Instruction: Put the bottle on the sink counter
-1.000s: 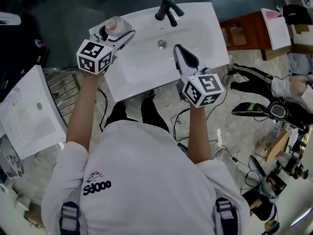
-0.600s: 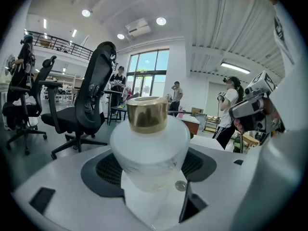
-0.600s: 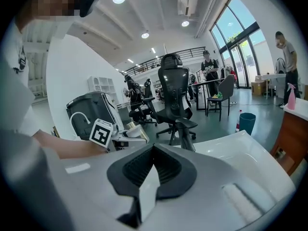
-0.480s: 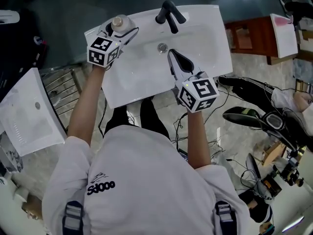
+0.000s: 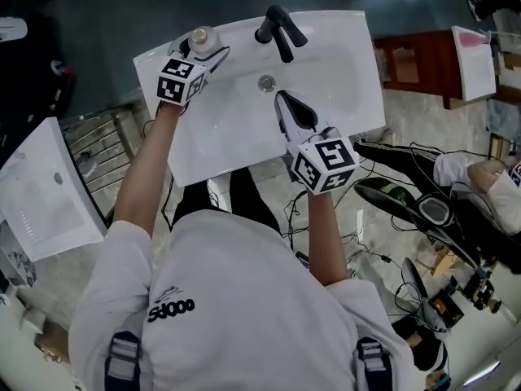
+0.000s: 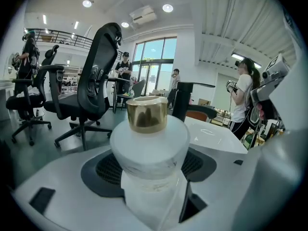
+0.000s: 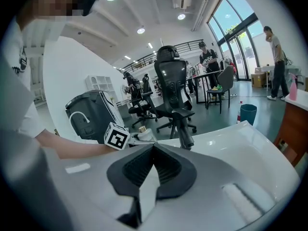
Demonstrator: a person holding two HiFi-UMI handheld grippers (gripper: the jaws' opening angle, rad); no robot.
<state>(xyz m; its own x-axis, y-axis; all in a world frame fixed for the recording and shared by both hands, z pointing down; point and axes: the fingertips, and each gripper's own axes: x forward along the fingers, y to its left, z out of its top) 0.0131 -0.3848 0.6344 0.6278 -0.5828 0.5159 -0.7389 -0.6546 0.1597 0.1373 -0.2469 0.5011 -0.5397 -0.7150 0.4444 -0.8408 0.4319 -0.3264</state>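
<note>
Your left gripper [image 5: 205, 53] clamps the upright frosted gold-capped bottle [image 6: 149, 146] at the white sink counter's [image 5: 149, 62] back-left corner; your right gripper [image 5: 283, 100] is closed and empty.

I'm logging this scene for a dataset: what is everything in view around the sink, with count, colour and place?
bottle: one, frosted white with gold cap, sink's back-left corner
sink: one, white, centre
faucet: one, black, sink's back edge
drain: one, metal, in the basin
spare sink top: one, white, far left
wooden cabinet: one, brown, right of sink
office chairs: several, black, beyond the sink
left tool: one, white, shut on the bottle
right tool: one, white, shut, empty, over the basin
</note>
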